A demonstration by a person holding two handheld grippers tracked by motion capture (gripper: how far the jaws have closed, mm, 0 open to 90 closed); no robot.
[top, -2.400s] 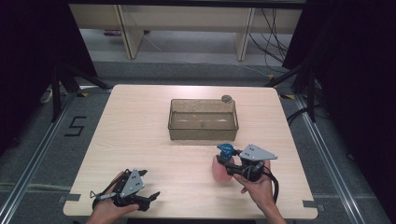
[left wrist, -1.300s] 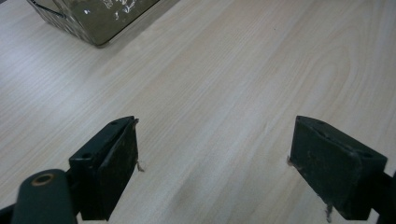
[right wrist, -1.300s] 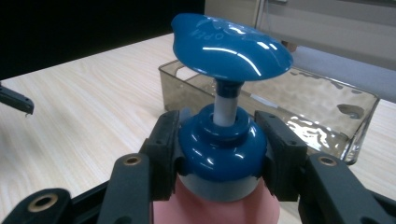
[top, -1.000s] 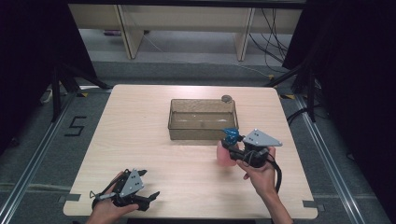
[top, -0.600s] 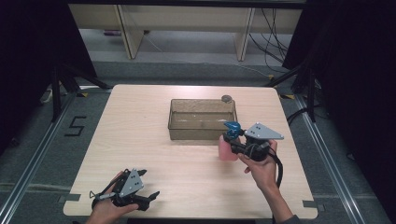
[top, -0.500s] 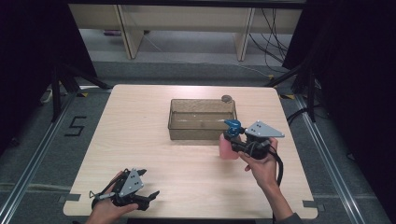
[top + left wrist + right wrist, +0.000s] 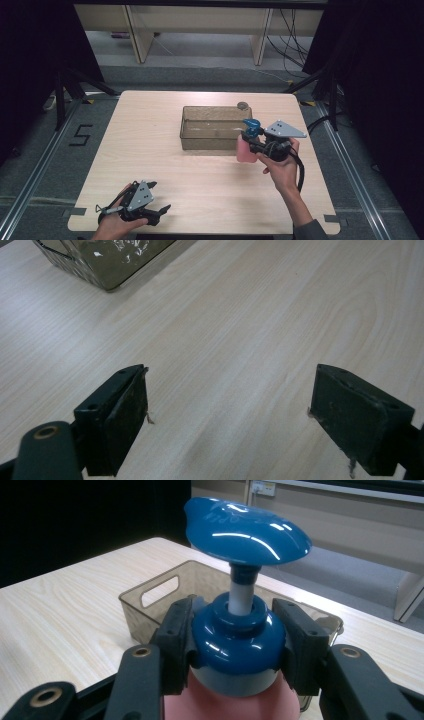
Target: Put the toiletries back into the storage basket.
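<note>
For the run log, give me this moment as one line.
right gripper: shut on pump bottle, beside bin | left gripper: open, idle above table
</note>
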